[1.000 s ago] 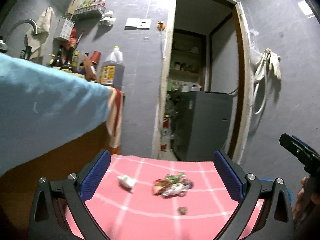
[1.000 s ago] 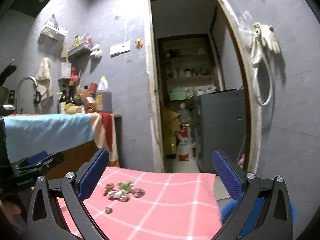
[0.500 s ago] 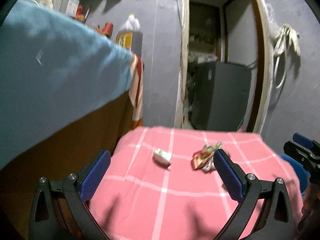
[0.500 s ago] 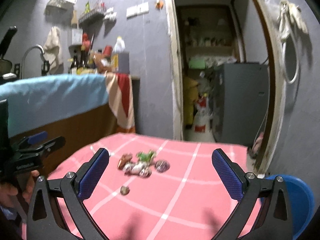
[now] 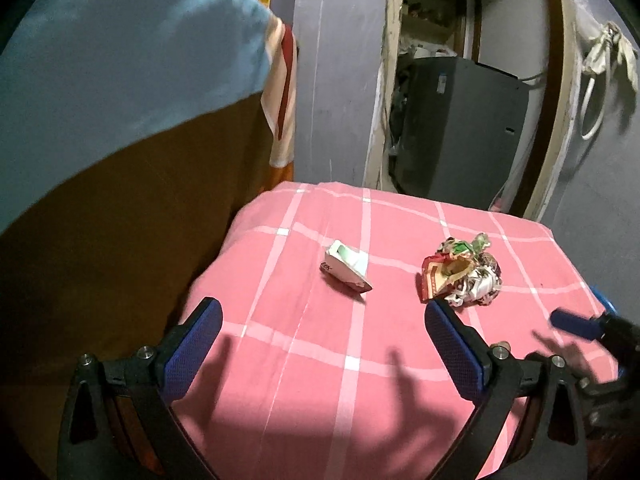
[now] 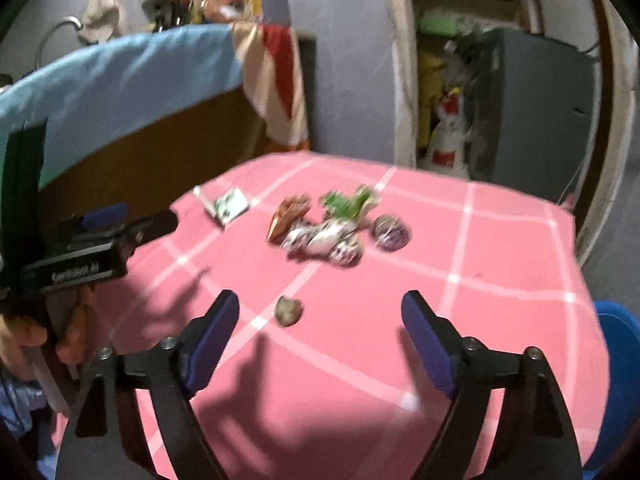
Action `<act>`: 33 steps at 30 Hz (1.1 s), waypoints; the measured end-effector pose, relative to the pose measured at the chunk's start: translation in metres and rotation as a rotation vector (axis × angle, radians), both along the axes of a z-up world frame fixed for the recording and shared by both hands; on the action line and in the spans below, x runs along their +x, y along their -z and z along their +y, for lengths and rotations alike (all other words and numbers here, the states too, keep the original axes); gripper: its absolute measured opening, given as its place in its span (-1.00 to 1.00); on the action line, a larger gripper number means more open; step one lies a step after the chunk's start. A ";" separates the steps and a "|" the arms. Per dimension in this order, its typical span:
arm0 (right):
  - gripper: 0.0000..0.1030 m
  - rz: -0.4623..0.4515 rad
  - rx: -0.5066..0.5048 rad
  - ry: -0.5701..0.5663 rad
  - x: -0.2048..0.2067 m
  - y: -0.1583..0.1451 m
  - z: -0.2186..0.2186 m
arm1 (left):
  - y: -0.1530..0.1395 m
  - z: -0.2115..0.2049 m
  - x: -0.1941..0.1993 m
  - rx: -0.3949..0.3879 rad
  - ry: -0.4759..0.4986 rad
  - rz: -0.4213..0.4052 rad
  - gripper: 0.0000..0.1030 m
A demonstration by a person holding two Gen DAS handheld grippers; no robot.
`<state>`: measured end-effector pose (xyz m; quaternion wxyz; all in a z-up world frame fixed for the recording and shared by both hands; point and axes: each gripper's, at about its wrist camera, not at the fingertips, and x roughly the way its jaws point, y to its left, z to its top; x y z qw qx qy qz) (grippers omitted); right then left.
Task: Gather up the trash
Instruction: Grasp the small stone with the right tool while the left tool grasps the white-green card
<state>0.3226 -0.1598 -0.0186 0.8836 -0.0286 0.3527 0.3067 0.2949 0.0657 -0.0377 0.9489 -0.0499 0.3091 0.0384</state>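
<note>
Trash lies on a table with a pink checked cloth (image 5: 320, 360). A flattened white and green carton (image 5: 346, 267) lies left of a pile of crumpled wrappers (image 5: 460, 276). In the right wrist view the carton (image 6: 230, 205), the wrapper pile (image 6: 320, 228), a purple crumpled ball (image 6: 391, 233) and a small brown lump (image 6: 289, 311) show. My left gripper (image 5: 320, 344) is open and empty above the near part of the cloth. My right gripper (image 6: 320, 336) is open and empty, with the brown lump just beyond its fingertips.
A blue bin rim (image 6: 618, 384) sits at the table's right edge. A counter draped in blue cloth (image 5: 100, 60) stands to the left. A doorway with a grey cabinet (image 5: 460, 128) is behind the table. The right gripper's body (image 5: 600, 332) shows at the left wrist view's right edge.
Both grippers have tilted down and moved closer over the table. The trash now appears larger and nearer. Both stay open.
</note>
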 end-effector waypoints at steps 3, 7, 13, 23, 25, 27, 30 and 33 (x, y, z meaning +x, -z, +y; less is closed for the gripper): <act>0.07 0.034 -0.029 -0.035 0.002 0.005 0.011 | 0.001 0.002 0.006 -0.027 0.012 0.013 0.71; -0.36 0.074 -0.064 -0.069 0.004 0.012 0.022 | 0.004 0.003 0.016 -0.055 0.027 0.043 0.31; -0.71 0.093 -0.086 -0.061 0.010 0.016 0.025 | 0.002 0.004 0.028 -0.090 0.018 0.055 -0.02; -0.72 0.116 -0.049 -0.025 0.027 0.016 0.016 | 0.004 0.012 0.046 -0.180 -0.028 0.112 -0.54; -0.72 0.118 -0.040 -0.017 0.031 0.016 0.014 | 0.008 0.012 0.047 -0.182 -0.032 0.129 -0.68; -0.72 0.118 -0.033 -0.011 0.033 0.016 0.012 | 0.011 0.012 0.046 -0.184 -0.031 0.136 -0.78; -0.72 0.116 -0.024 -0.010 0.034 0.015 0.011 | 0.011 0.012 0.044 -0.200 -0.028 0.132 -0.87; -0.72 0.107 -0.023 -0.012 0.031 0.013 0.008 | 0.010 0.011 0.042 -0.213 -0.012 0.120 -0.97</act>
